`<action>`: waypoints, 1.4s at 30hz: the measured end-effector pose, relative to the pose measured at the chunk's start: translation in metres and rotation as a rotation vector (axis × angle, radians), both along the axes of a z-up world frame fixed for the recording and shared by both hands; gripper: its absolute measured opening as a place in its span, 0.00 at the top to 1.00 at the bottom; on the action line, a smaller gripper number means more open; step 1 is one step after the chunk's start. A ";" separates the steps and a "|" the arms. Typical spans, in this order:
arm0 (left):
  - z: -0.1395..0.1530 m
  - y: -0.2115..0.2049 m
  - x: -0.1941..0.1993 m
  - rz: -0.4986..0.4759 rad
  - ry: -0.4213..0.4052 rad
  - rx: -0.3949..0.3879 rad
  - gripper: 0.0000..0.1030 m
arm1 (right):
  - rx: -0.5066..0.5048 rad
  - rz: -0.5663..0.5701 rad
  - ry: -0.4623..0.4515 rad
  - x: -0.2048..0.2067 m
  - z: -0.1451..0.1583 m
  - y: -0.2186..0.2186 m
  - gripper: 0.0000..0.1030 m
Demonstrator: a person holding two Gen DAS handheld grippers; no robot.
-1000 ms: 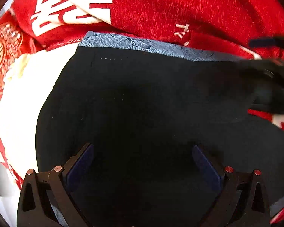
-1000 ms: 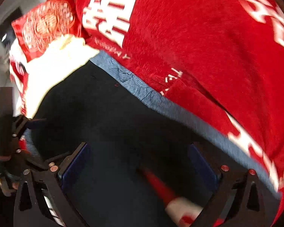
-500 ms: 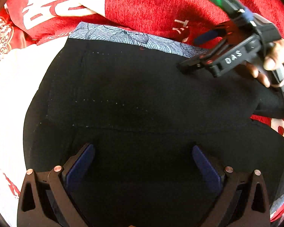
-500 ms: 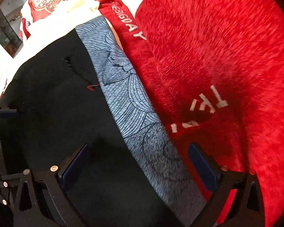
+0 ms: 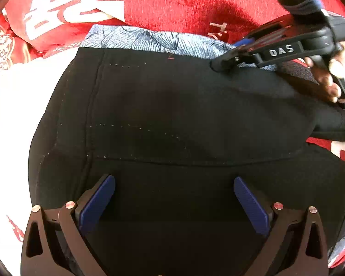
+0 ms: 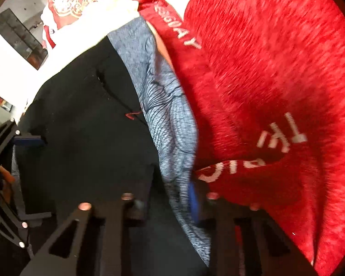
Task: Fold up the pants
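The right tool (image 6: 170, 204), wide apart a moment ago, is closing on the far edge of the black pants (image 5: 172, 115), at two o'clock in the left view, cloth between its pads. The left tool (image 5: 173, 197) hangs released over the pants on the red blanket (image 5: 184, 2). I judge a fold is next.

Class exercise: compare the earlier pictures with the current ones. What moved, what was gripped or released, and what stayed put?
The right tool came down from the right onto the far edge of the black pants, at the blue-grey patterned band. Its jaws, wide open before, are closing with that edge between them. The left tool stayed open and in place over the pants, which still lie on the red blanket.
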State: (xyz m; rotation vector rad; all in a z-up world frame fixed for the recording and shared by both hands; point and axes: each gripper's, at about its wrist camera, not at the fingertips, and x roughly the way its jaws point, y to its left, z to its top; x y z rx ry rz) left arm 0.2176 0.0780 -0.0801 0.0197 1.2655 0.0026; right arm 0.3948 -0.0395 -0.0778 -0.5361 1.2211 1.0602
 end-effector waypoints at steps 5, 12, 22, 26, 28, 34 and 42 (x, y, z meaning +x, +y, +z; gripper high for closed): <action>0.022 0.025 0.000 0.056 -0.004 -0.108 0.00 | 0.005 -0.016 -0.115 -0.028 0.020 -0.003 0.77; 0.064 0.100 0.028 0.350 -0.018 -0.327 0.00 | -0.010 -0.002 -0.373 -0.106 0.045 -0.008 0.88; 0.035 0.056 0.135 0.364 0.166 -0.160 0.40 | -0.043 -0.003 -0.544 -0.148 0.040 0.019 0.96; 0.016 0.066 0.123 0.423 0.234 -0.326 0.78 | -0.021 -0.039 -0.538 -0.143 0.043 0.017 0.96; 0.025 0.062 0.118 0.420 0.208 -0.326 0.87 | -0.031 -0.027 -0.546 -0.145 0.041 0.019 0.96; 0.028 0.069 0.105 0.381 0.150 -0.311 0.87 | -0.065 -0.021 -0.596 -0.158 0.039 0.020 0.95; 0.012 0.086 0.106 0.375 0.145 -0.370 0.87 | -0.070 -0.020 -0.529 -0.124 0.051 -0.008 0.04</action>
